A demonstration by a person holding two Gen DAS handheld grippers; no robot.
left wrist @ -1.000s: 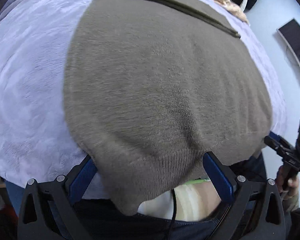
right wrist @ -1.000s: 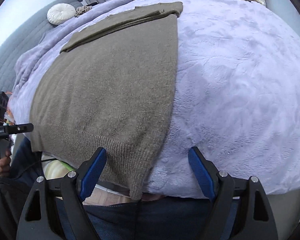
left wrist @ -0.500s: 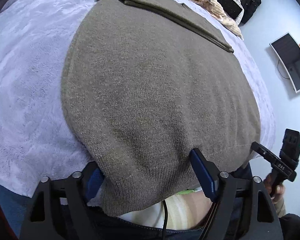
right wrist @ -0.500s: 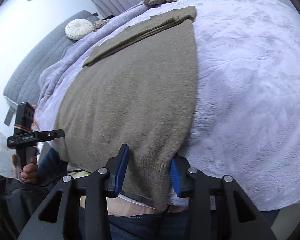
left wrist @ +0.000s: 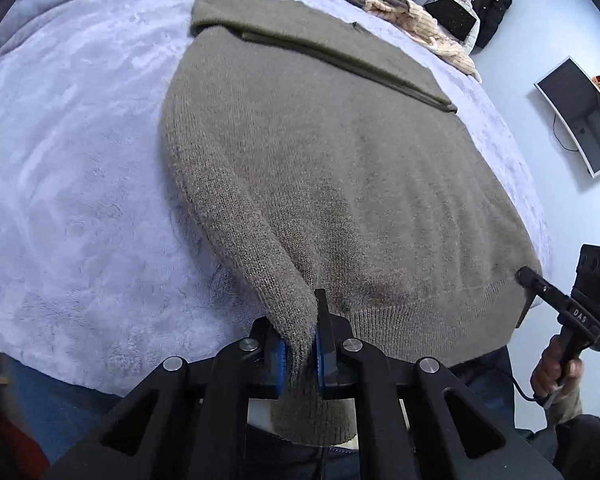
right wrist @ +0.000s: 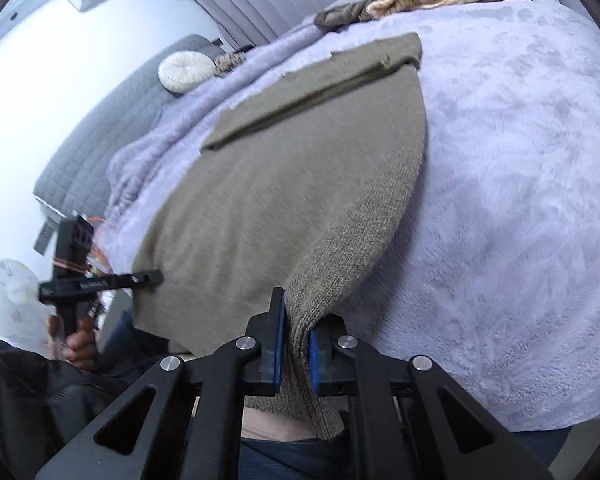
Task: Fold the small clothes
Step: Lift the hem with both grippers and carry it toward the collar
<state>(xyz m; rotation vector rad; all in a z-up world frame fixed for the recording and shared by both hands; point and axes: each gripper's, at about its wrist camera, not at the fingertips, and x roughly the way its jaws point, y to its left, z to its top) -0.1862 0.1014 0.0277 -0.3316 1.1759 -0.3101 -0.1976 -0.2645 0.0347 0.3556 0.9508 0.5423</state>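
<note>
1. The olive sweater [left wrist: 320,168] lies flat on the bed [left wrist: 80,160], hem overhanging the near edge.
2. The left gripper [left wrist: 300,354] and the right gripper [right wrist: 296,354] each pinch a hem corner.
3. The knit looks soft, light and stretchy; the ribbed hem corners suit gripping.

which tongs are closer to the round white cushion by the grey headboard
Left. The round white cushion lies off the sweater's left side, where the left tongs clamp the hem corner. The right tongs clamp the opposite corner, farther from it.

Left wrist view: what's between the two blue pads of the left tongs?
The near hem corner of the olive sweater, pinched between the shut left tongs. The left wrist view shows it.
</note>
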